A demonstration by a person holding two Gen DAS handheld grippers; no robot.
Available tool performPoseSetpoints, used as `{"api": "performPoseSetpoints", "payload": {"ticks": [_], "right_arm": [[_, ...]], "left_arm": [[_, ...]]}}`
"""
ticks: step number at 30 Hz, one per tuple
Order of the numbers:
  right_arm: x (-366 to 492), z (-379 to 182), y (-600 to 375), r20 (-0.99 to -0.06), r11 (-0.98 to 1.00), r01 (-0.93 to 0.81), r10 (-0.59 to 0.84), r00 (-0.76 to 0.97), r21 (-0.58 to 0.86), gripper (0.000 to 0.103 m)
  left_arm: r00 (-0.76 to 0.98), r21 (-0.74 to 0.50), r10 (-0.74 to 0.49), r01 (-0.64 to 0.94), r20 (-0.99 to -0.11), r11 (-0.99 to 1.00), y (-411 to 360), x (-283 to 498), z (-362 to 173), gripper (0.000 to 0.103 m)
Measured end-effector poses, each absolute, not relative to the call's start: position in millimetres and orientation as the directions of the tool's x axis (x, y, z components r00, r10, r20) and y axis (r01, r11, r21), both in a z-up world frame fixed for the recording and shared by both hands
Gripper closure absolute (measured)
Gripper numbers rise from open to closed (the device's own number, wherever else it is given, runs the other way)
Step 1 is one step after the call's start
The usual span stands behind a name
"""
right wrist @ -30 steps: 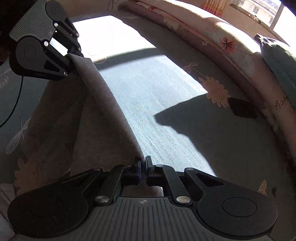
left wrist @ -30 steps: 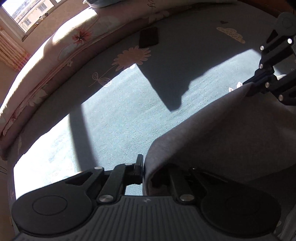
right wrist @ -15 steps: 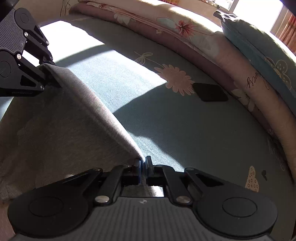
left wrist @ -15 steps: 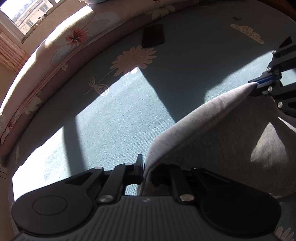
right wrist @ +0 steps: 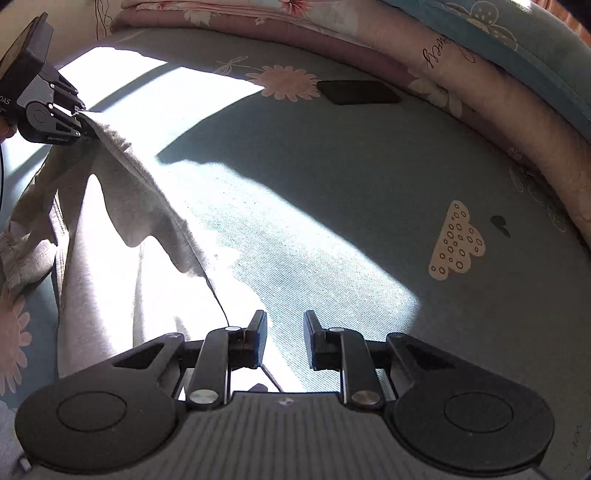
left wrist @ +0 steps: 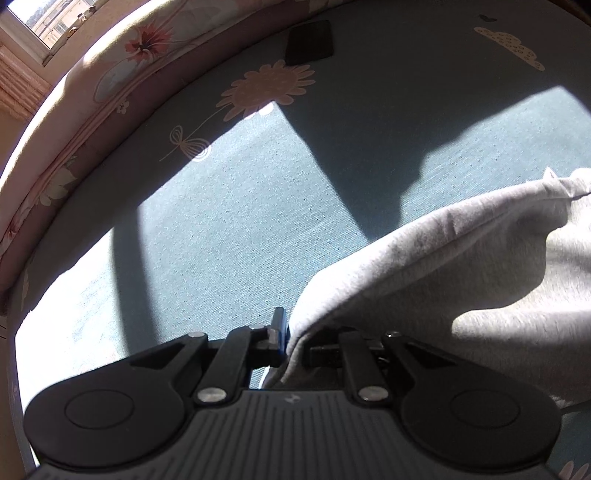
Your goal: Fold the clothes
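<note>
A grey garment [left wrist: 461,266] lies partly on a blue-green bed sheet [left wrist: 240,221]. My left gripper [left wrist: 293,339] is shut on one corner of its edge, and the cloth drapes over the right finger. The right wrist view shows that gripper [right wrist: 83,123] at the far left, pinching the garment [right wrist: 110,236], which slopes from it down to the sheet. My right gripper [right wrist: 285,338] hangs above bare sheet [right wrist: 332,206] to the right of the cloth. Its jaws are opening and nothing is between them.
A dark flat rectangular object [left wrist: 310,42] [right wrist: 358,92] lies on the sheet near a printed flower. A rolled floral quilt [left wrist: 110,85] [right wrist: 498,99] runs along the far edge, with a blue pillow [right wrist: 517,40] behind it. A window [left wrist: 51,18] is at the upper left.
My right gripper has let go of the garment's edge and slid right, off the cloth. The freed corner has dropped onto the sheet. My left gripper has sunk a little, still holding its corner.
</note>
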State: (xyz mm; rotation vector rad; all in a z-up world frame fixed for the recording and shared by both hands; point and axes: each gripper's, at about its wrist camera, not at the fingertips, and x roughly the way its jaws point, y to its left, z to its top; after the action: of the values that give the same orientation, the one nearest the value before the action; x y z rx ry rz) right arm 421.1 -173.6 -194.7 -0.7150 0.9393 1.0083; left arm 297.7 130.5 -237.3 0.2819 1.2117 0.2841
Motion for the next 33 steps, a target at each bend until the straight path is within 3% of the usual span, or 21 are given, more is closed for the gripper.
{"api": "performPoseSetpoints", "payload": {"ticks": [8,15,17,18,19,27,33], "right_arm": [[426,-233,-214,-0.958,0.203,-0.977,0.258,0.121,-0.069,0.069],[424,-256,-209,-0.965,0.142,-0.987,0.243,0.102,-0.069,0.068],[427,-254,-210,-0.969,0.174,-0.985,0.238,0.060,-0.019,0.075],[427,-254,-211,-0.972,0.184,-0.983,0.232,0.027,0.017,0.090],[423,-254,-213,-0.974,0.176,-0.984,0.227,0.013,0.028,0.096],[406,-232,-212,-0.948,0.187,-0.977,0.278,0.155,-0.105,0.099],[416,-233,-192,-0.909,0.223,-0.942,0.282,0.308,-0.250,0.102]], "left_arm": [[0.284,0.369,0.372,-0.066,-0.884,0.927,132,301,-245,0.093],[0.267,0.409,0.399,-0.018,-0.877,0.912,126,300,-245,0.093],[0.259,0.398,0.391,-0.028,-0.883,0.917,128,299,-243,0.093],[0.254,0.392,0.388,-0.034,-0.886,0.919,129,298,-242,0.093],[0.250,0.388,0.384,-0.035,-0.889,0.921,130,296,-240,0.093],[0.179,0.379,0.382,-0.050,-0.907,0.924,146,276,-215,0.091],[0.157,0.401,0.404,-0.051,-0.901,0.915,153,291,-224,0.091]]}}
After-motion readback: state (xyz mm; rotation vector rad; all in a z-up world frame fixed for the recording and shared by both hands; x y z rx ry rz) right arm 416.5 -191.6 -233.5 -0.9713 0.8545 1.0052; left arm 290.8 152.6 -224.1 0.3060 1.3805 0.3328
